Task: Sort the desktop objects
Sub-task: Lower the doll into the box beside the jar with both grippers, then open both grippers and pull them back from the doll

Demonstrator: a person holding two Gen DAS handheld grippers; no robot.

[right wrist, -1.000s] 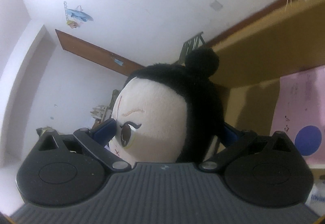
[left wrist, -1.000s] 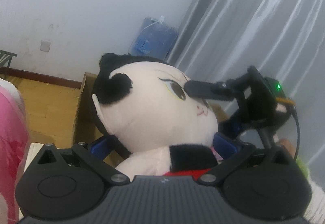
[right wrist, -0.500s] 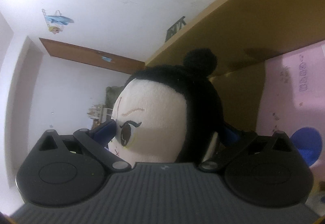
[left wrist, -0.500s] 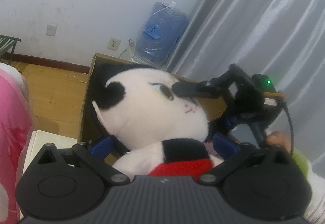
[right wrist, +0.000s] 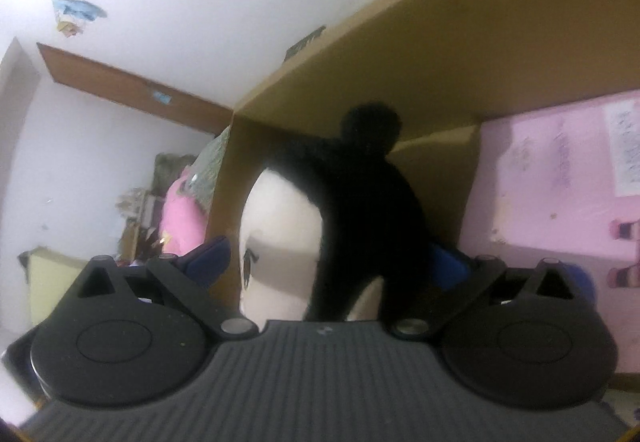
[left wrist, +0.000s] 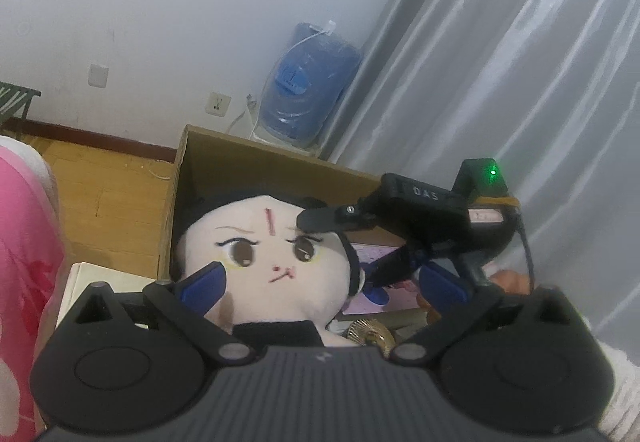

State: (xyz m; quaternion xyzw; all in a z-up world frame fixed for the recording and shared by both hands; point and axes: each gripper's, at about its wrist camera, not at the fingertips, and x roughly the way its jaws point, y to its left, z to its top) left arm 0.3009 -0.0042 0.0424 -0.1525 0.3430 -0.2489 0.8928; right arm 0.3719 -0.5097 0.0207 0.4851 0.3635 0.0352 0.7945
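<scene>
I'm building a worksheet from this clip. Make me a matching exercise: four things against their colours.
Things:
1. plush doll's hair
2. cardboard box
3. water jug by the wall
4. flat package inside the box

Colours:
a. blue
b. pink
c. black
d. brown

Pairs: 1-c, 2-d, 3-a, 4-b

We count one plush doll (left wrist: 264, 262) with a cream face and black hair, one brown cardboard box (left wrist: 240, 161), one pink printed sheet (right wrist: 560, 181), one blue water jug (left wrist: 308, 89), two white wall sockets (left wrist: 98, 75), and two black grippers with blue pads (left wrist: 324, 284).
</scene>
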